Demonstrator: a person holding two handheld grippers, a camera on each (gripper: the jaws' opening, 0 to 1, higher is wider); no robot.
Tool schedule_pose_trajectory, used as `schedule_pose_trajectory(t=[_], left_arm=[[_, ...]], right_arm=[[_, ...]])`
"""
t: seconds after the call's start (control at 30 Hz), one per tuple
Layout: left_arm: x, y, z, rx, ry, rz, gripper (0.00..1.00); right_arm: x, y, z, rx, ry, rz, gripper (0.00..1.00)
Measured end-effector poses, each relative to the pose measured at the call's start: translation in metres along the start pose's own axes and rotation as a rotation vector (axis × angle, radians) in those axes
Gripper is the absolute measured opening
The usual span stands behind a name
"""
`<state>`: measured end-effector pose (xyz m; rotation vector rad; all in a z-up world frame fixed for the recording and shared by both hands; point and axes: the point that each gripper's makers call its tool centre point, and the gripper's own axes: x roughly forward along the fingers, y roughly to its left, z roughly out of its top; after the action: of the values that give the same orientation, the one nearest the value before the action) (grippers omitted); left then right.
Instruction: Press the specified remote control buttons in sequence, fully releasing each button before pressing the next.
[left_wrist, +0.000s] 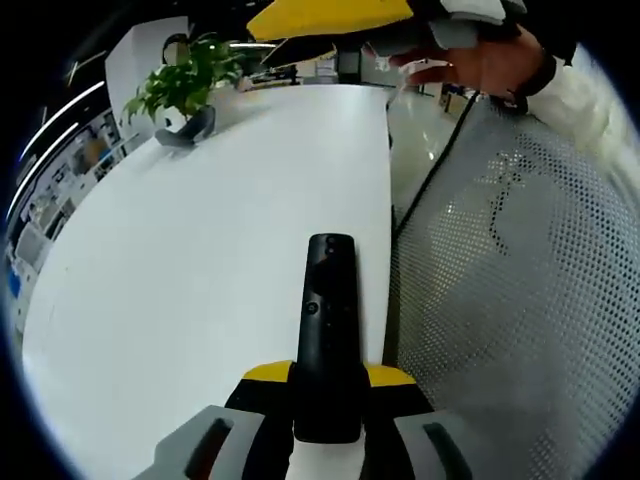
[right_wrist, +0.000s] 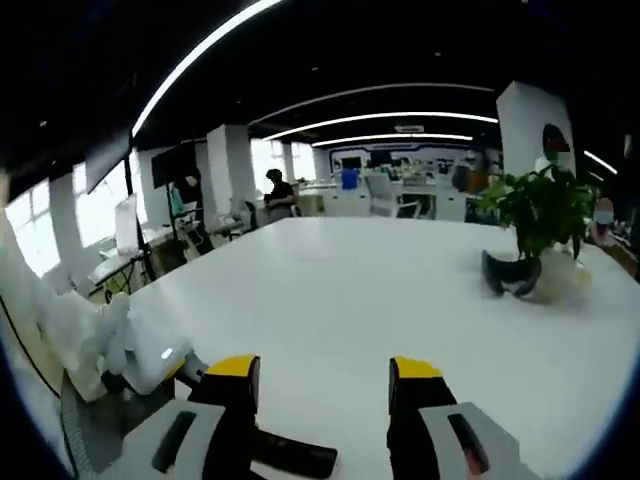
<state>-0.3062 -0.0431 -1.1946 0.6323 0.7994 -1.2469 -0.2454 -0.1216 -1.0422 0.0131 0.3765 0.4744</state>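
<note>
My left gripper (left_wrist: 326, 385) is clamped on the black remote control (left_wrist: 328, 335), its yellow-tipped jaws pressing either side of the lower half — the remote juts out over the white table (left_wrist: 200, 240), near its edge. My right gripper (right_wrist: 325, 385) hangs above that table with its jaws spread wide, nothing between them. From there the remote (right_wrist: 290, 455) lies low, crossing behind the near jaw. A potted plant (right_wrist: 535, 225) stands farther along the table.
</note>
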Motion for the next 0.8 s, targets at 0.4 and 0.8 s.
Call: schedule_pose_trajectory(t=[0.4,0.8], left_arm=[[0.0,0.005,-0.001,0.017,-0.002,-0.013,0.24],[0.0,0.031,-0.002,0.02,0.015,-0.007,0.24]], right_arm=[[0.003,-0.014,-0.007,-0.109,0.008,-0.082,0.9],[0.008,-0.009,-0.02,-0.168,0.075,-0.059,0.86]])
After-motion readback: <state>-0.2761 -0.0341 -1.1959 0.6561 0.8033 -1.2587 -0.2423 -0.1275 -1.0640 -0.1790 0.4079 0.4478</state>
